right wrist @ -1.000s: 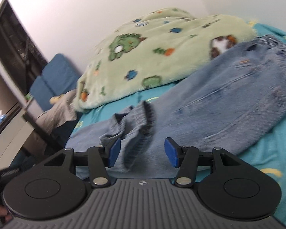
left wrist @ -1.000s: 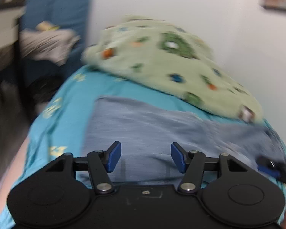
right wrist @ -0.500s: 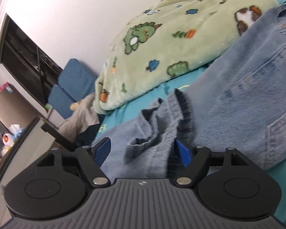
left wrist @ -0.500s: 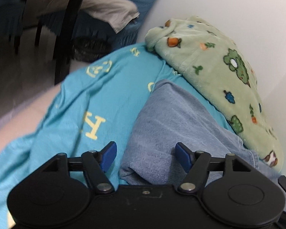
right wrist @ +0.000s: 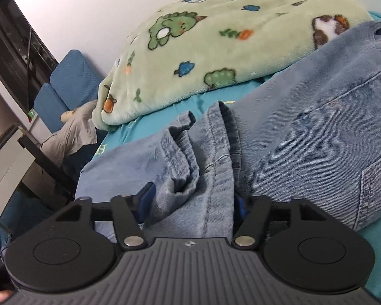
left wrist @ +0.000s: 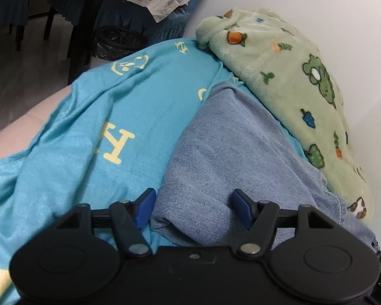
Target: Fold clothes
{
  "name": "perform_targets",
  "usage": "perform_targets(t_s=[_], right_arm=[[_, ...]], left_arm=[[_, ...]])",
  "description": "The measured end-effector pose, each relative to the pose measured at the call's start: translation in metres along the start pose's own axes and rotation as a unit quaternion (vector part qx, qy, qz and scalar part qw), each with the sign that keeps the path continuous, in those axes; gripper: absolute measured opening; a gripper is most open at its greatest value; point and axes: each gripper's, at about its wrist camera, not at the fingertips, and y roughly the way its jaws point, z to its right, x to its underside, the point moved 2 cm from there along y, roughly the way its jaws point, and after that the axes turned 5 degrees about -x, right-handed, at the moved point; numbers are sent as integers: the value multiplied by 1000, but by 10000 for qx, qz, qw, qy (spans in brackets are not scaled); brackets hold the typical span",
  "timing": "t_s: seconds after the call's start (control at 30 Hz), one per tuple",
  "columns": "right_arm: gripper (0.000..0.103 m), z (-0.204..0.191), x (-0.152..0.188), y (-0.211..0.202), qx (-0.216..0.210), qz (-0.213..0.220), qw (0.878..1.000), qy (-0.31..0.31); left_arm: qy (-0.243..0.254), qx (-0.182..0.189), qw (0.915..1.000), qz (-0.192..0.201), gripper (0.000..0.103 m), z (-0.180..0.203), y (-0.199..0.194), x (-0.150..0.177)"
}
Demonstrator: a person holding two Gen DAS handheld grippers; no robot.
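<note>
On the bed (left wrist: 83, 137), over its teal sheet with yellow letters, my jeans (right wrist: 304, 137) lie spread, touching the green blanket (right wrist: 216, 48) heaped against the wall behind them.

My left claw (left wrist: 193, 209) hangs low over one folded end of the jeans (left wrist: 228, 147). Its blue pads stand spread, one just off the denim's edge above the sheet, the other above the cloth; neither presses on anything.

My right claw (right wrist: 190, 200) is at the bunched leg hem, where the denim is gathered in ridges. Its jaws are closing, with that wad of cloth between them and both pads largely hidden behind it. The denim fills the gap from side to side, so I read it as a pinch on the jeans.

Beyond the bed's end stands a blue chair (right wrist: 63, 86) with grey cloth (right wrist: 71, 132) draped over it.
</note>
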Motion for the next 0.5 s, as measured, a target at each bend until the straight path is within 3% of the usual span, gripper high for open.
perform_targets(t_s=[0.03,0.13,0.37,0.5], right_arm=[[42,1,1,0,13,3,10000,-18],[30,0,7,1,64,-22,9999,-146],[26,-1,9,4,47,-46,9995,-299],[23,0,8,4,-73,-42,9998,-206]], left_arm=[[-24,14,10000,19,64,0,1,0],[-87,19,9999,97,57,0,5,-1],[-530,-20,9986,63,24,-2,0,-10],[-279,5,9994,223,18,12,-11,-24]])
